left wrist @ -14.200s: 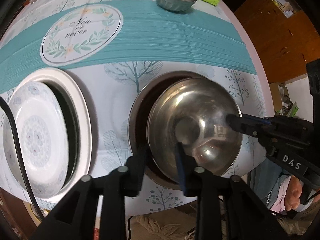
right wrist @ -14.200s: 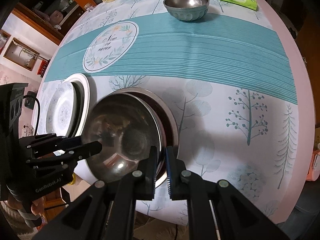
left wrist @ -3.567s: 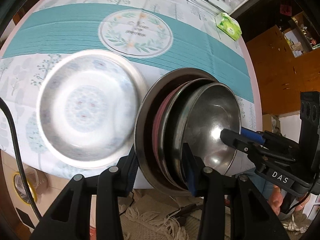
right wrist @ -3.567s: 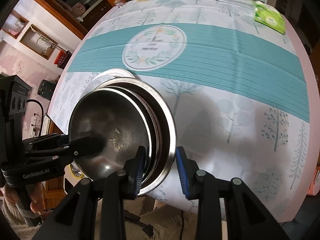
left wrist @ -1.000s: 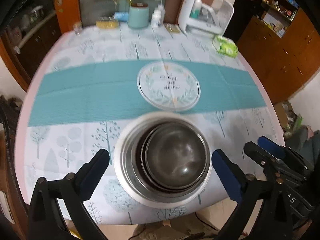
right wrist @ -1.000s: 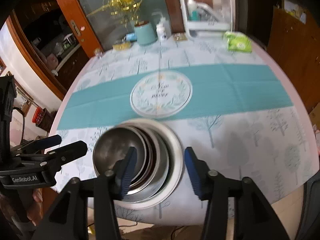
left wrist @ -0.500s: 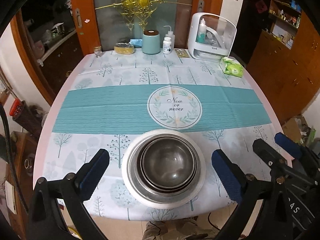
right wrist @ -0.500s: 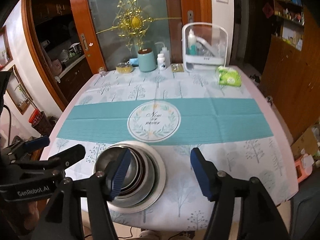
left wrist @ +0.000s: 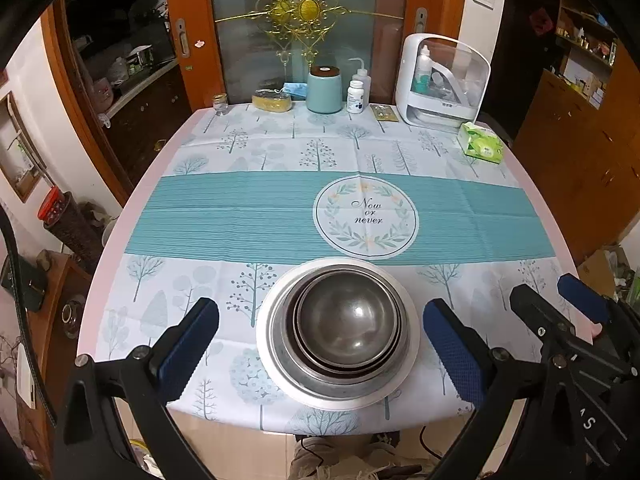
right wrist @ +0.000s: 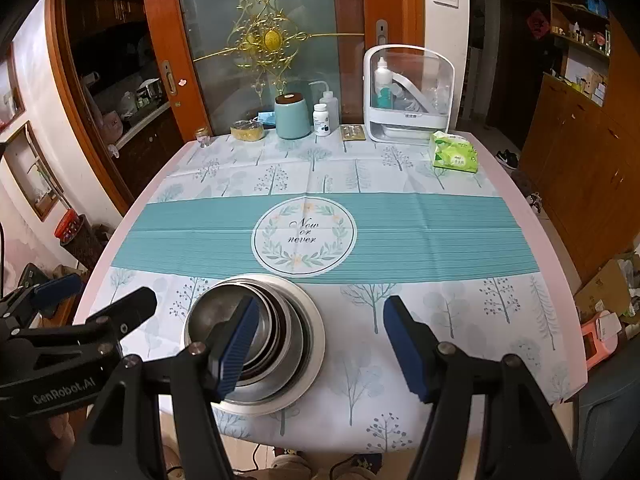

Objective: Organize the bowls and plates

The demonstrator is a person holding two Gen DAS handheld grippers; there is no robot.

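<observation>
A stack of nested steel bowls (left wrist: pixel 346 320) sits in a white plate (left wrist: pixel 412 332) near the table's front edge. It also shows in the right wrist view, bowls (right wrist: pixel 276 332) in the plate (right wrist: pixel 312 320). My left gripper (left wrist: pixel 320 350) is open and empty, held high above the stack and back from it. My right gripper (right wrist: pixel 320 344) is open and empty, above the table's front edge and just right of the stack. The right gripper also shows in the left wrist view (left wrist: pixel 560 300), and the left gripper in the right wrist view (right wrist: pixel 96 296).
The table has a tree-print cloth with a teal band (left wrist: pixel 240 216). At the far edge stand a teal canister (left wrist: pixel 323 90), a white pill bottle (left wrist: pixel 355 97), a squeeze bottle (left wrist: pixel 362 70), a white dish rack (left wrist: pixel 442 80), a green tissue pack (left wrist: pixel 480 145) and a small jar (left wrist: pixel 219 103).
Both grippers have let go of the stack, opened wide and drawn back and up from the table. The bowls now sit nested in the white plate.
</observation>
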